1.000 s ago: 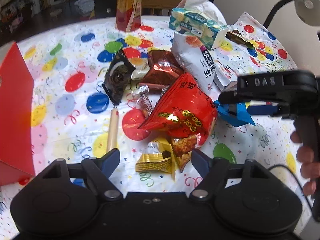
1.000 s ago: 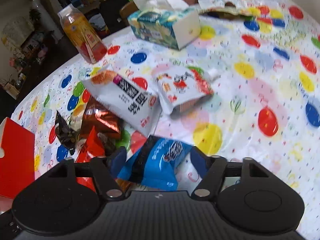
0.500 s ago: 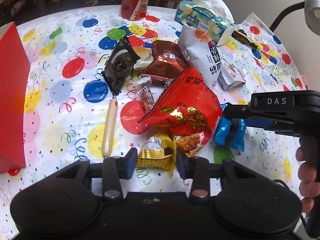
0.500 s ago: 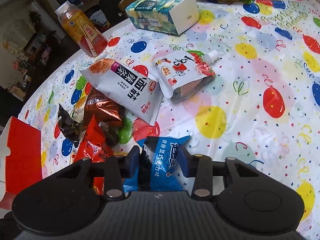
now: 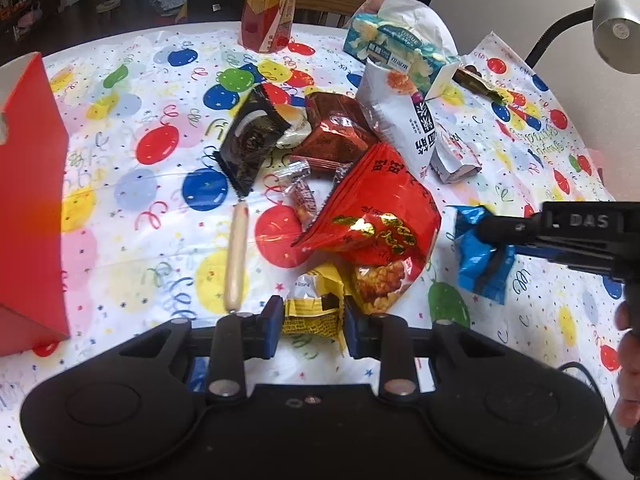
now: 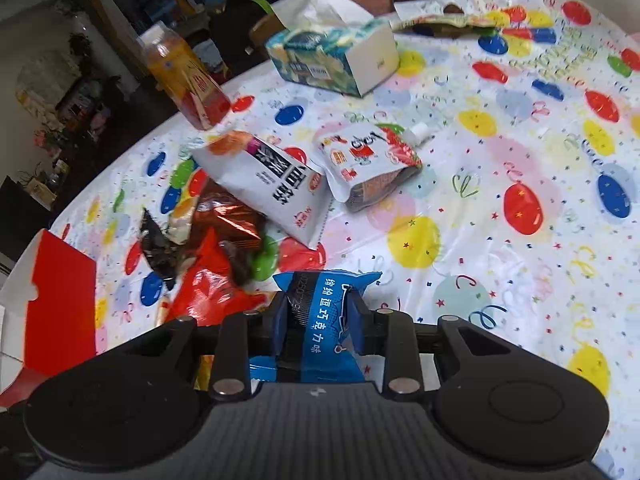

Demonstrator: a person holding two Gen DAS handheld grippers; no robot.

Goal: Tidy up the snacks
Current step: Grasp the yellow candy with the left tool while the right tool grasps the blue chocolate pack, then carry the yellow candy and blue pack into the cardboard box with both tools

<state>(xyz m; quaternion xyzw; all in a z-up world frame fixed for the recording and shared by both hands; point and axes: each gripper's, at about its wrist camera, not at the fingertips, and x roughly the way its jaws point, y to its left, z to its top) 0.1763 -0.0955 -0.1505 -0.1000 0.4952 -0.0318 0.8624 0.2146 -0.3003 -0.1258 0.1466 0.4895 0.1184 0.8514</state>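
My left gripper [image 5: 311, 328] is shut on a small yellow snack packet [image 5: 316, 312] at the near edge of a snack pile. My right gripper [image 6: 320, 316] is shut on a blue chocolate packet [image 6: 324, 312], which also shows as the blue packet [image 5: 480, 256] at the right of the left wrist view, pinched and slightly crumpled. The pile holds a big red bag [image 5: 376, 216], a white bag [image 5: 400, 120], a brown foil pack [image 5: 336, 136], a black wrapper [image 5: 252, 140] and a sausage stick [image 5: 234, 260]. A red box [image 5: 28, 208] stands at the left.
A tissue box [image 6: 336, 56] and an orange drink bottle [image 6: 184, 76] stand at the far side of the balloon-print tablecloth [image 6: 500, 184]. A white spouted pouch [image 6: 368, 160] lies beside the white bag. A desk lamp [image 5: 612, 24] rises at the right. A hand [image 5: 628, 360] holds the right gripper.
Both grippers closed from open: the left onto the yellow packet, the right onto the blue packet, which is now squeezed between the fingers. The left view drew nearer to the pile.
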